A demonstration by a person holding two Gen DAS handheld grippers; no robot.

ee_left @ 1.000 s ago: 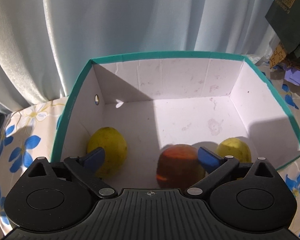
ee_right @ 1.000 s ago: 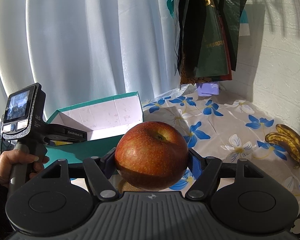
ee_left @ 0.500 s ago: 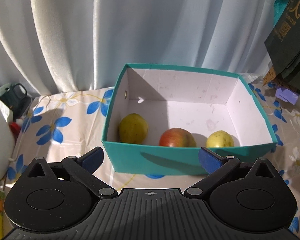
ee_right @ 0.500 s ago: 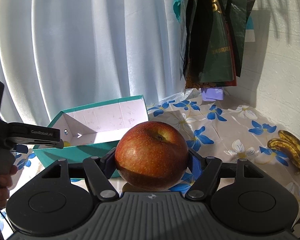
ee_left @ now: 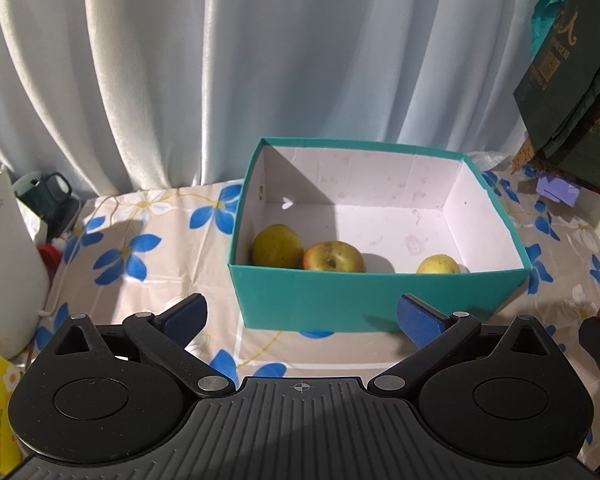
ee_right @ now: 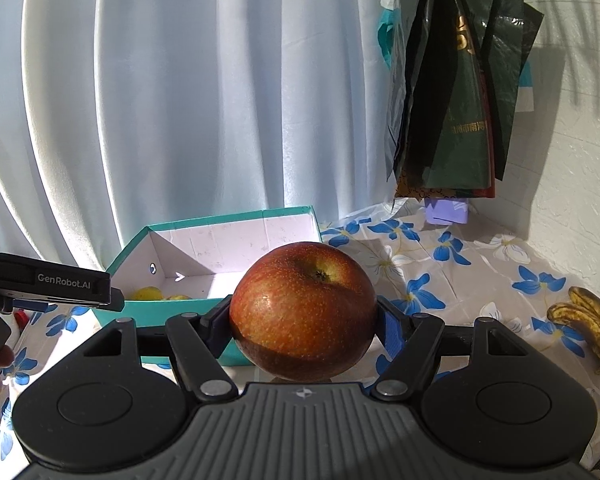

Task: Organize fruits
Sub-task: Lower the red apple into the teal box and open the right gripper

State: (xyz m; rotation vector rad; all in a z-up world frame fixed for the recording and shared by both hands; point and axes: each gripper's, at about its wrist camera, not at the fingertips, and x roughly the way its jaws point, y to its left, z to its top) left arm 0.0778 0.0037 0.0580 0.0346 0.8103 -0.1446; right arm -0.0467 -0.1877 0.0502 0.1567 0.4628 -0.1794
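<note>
A teal box point(ee_left: 332, 300) with a white inside stands on the flowered tablecloth. In it lie a yellow-green fruit point(ee_left: 277, 245), a red-yellow apple point(ee_left: 333, 257) and a small yellow fruit point(ee_left: 438, 266). My left gripper point(ee_left: 302, 314) is open and empty, in front of the box's near wall. My right gripper point(ee_right: 305, 320) is shut on a large red apple point(ee_right: 304, 310), held above the table to the right of the box point(ee_right: 236, 236). The left gripper's body point(ee_right: 52, 282) shows at the left of the right wrist view.
Overripe bananas point(ee_right: 588, 322) lie on the table at the right. Dark bags point(ee_right: 456, 92) hang by the white wall. A curtain point(ee_left: 260, 60) runs behind the box. A green mug point(ee_left: 44, 190) and a white object point(ee_left: 4, 260) stand at the left.
My left gripper has pulled back out of the box and away from it, still open. The red-yellow apple lies in the box. My right gripper keeps hold of the red apple.
</note>
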